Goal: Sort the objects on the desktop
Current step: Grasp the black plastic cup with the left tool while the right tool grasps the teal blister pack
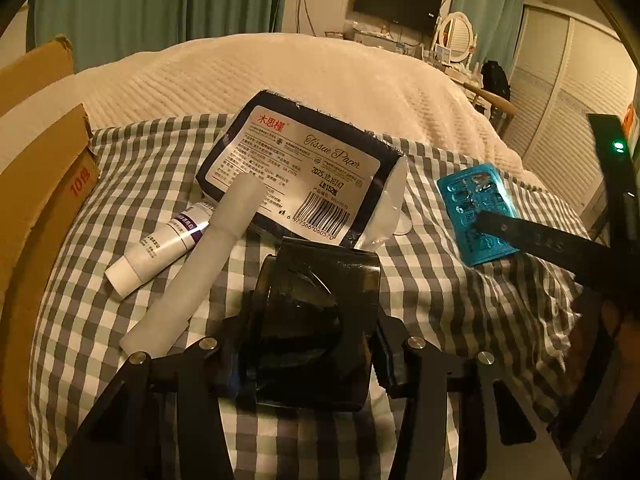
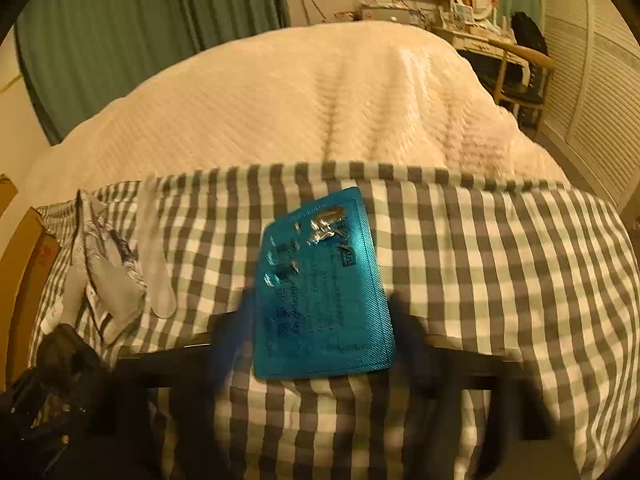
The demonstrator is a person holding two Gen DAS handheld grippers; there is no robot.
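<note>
In the left wrist view my left gripper point(image 1: 308, 344) is shut on a dark translucent box point(image 1: 312, 320) held just above the checked cloth point(image 1: 460, 312). Ahead lie a tissue paper pack point(image 1: 300, 168), a frosted white tube point(image 1: 200, 264) and a small white-and-purple cream tube point(image 1: 160, 244). A teal blister pack point(image 1: 476, 212) lies at the right, with a right gripper finger point(image 1: 540, 240) over it. In the right wrist view my right gripper point(image 2: 324, 320) is open, its blurred fingers point(image 2: 240, 320) either side of the blister pack point(image 2: 324, 296).
A cardboard box point(image 1: 36, 208) stands at the left edge of the cloth. A cream quilted blanket point(image 2: 300, 104) covers the bed behind. A dressing table and chair point(image 2: 516, 60) stand at the far right, next to louvred wardrobe doors point(image 1: 580, 112).
</note>
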